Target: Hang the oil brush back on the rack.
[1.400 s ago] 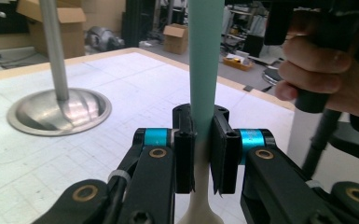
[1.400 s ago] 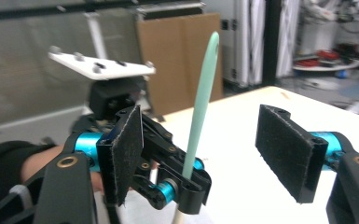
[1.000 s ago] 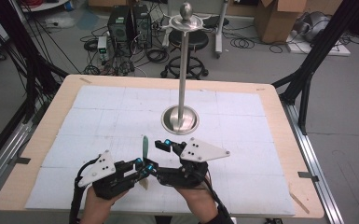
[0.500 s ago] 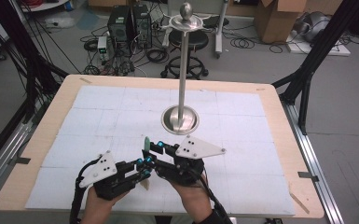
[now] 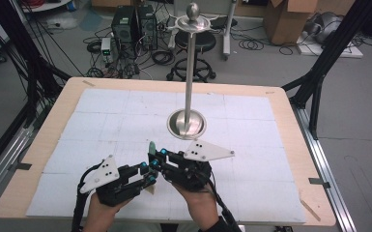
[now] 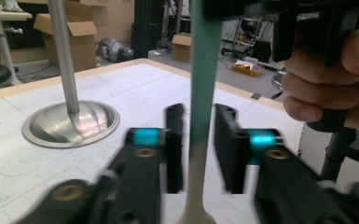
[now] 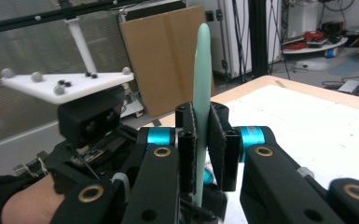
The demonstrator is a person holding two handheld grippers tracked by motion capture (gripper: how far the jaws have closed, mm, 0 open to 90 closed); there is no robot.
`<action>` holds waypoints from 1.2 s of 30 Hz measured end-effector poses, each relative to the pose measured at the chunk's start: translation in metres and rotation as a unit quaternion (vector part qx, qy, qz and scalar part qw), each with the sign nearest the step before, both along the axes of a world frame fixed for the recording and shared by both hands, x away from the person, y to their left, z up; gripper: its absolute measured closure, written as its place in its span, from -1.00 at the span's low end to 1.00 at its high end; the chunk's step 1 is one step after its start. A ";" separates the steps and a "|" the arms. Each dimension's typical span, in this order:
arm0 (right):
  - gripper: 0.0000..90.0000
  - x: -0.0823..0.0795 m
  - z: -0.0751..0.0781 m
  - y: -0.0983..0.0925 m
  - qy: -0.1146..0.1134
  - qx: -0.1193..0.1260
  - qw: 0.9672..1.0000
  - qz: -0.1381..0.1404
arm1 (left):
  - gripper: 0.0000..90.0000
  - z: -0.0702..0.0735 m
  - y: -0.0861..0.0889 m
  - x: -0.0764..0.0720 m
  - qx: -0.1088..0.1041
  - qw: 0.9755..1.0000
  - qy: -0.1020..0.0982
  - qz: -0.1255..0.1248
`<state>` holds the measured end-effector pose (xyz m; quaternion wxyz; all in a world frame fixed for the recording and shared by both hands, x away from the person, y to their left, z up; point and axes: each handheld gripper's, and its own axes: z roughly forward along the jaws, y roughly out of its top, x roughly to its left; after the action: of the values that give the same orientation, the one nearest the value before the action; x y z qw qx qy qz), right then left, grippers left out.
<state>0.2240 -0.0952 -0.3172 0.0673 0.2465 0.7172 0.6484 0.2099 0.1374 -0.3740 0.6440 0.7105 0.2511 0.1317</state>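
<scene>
While my right gripper (image 7: 201, 149) is clamped flat-on around the mint-green spatula-like blade (image 7: 201, 84), holding it upright near the table's front edge, my left gripper (image 6: 199, 140) stands spread, jaws either side of the same blade with visible gaps, touching nothing. The blade (image 5: 151, 146) looks thin, light and probably flexible, maybe silicone, so I'd grip the flat faces low near the cream handle (image 6: 193, 205), not the tip. Beyond it, well apart, the steel stand's dished base (image 5: 187, 122) sits mid-table (image 5: 270, 121).

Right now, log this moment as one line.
right tool: shut on green spatula | left tool: open around it | steel stand: untouched
</scene>
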 end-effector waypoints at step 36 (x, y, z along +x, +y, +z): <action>0.83 0.113 0.086 -0.060 -0.048 -0.021 0.993 0.102 | -0.62 -0.013 0.067 0.026 -0.039 0.999 0.014 0.018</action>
<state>0.3370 -0.1552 -0.2310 0.0406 0.1389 0.7481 0.6476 0.2358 0.2045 -0.3866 0.6650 0.6822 0.2777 0.1233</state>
